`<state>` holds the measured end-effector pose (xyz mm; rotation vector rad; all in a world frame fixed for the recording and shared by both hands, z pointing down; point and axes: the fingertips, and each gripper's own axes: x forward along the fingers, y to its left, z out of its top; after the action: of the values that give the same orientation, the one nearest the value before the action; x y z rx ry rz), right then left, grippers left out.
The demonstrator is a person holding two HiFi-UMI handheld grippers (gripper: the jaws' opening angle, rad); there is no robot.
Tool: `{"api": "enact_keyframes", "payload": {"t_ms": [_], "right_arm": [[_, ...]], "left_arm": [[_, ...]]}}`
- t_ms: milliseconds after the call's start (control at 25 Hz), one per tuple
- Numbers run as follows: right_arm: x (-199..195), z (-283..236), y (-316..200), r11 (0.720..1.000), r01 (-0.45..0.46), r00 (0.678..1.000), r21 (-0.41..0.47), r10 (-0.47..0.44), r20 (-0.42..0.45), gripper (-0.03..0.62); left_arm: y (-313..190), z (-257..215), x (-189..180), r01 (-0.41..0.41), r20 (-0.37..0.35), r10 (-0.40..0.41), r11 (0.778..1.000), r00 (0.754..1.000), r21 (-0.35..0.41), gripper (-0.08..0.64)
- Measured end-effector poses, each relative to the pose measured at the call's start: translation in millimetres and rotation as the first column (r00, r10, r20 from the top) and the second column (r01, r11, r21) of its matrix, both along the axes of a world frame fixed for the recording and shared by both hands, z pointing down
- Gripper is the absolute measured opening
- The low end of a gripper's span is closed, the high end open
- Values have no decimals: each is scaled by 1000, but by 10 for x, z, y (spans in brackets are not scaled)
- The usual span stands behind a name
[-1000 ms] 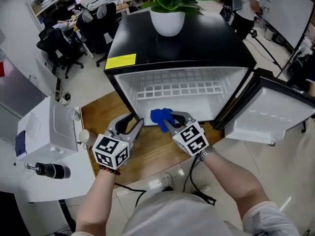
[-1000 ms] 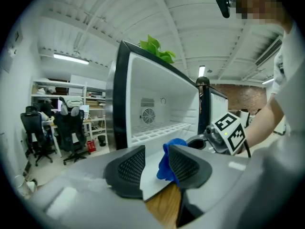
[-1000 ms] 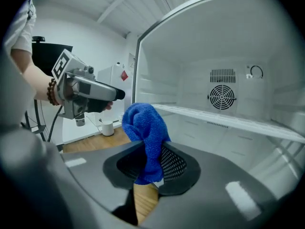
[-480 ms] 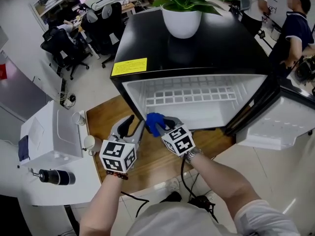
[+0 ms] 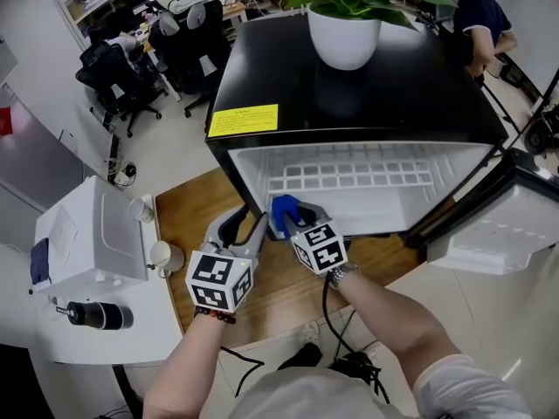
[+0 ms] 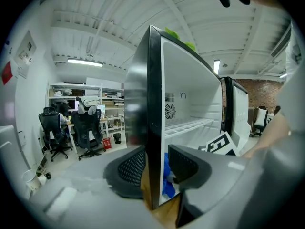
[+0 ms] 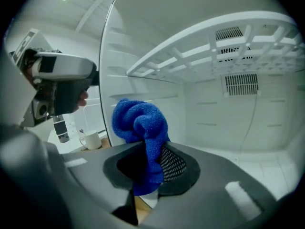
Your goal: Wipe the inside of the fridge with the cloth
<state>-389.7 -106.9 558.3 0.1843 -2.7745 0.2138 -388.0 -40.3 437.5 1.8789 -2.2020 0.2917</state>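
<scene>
The black fridge stands open, white inside, with a white wire shelf across it. My right gripper is shut on a bunched blue cloth at the bottom left front of the opening; its jaws have just been closing on the cloth. In the right gripper view the cloth rises out of the right gripper below the shelf. My left gripper straddles the fridge's left wall edge; its jaws have just been closing, with a gap at the inner pad.
A potted plant stands on the fridge top. The fridge door hangs open at the right. The fridge rests on a wooden platform. At the left are a white table with a box, a cup and office chairs.
The right gripper carried the cloth left and forward to the fridge's bottom left front corner. The left gripper moved forward until its jaws straddled the left wall.
</scene>
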Motion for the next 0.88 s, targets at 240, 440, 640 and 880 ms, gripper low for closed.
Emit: {"api": "enact_keyframes", "payload": {"t_ms": [240, 440, 640, 880], "right_arm": [[-146, 33, -183, 998, -46, 999, 39, 46, 2, 71], [-263, 52, -345, 991, -102, 995, 85, 103, -5, 66], [-390, 98, -505, 985, -150, 989, 91, 151, -6, 66], [-510, 133, -679, 976, -194, 981, 103, 195, -2, 66]], "left_arm": [[-14, 14, -15, 23, 0, -23, 1000, 1000, 12, 156], [-38, 24, -23, 44, -22, -43, 999, 999, 31, 150], [-34, 19, -30, 45, -21, -45, 998, 999, 39, 150], [-25, 22, -25, 43, -27, -42, 998, 999, 47, 150]]}}
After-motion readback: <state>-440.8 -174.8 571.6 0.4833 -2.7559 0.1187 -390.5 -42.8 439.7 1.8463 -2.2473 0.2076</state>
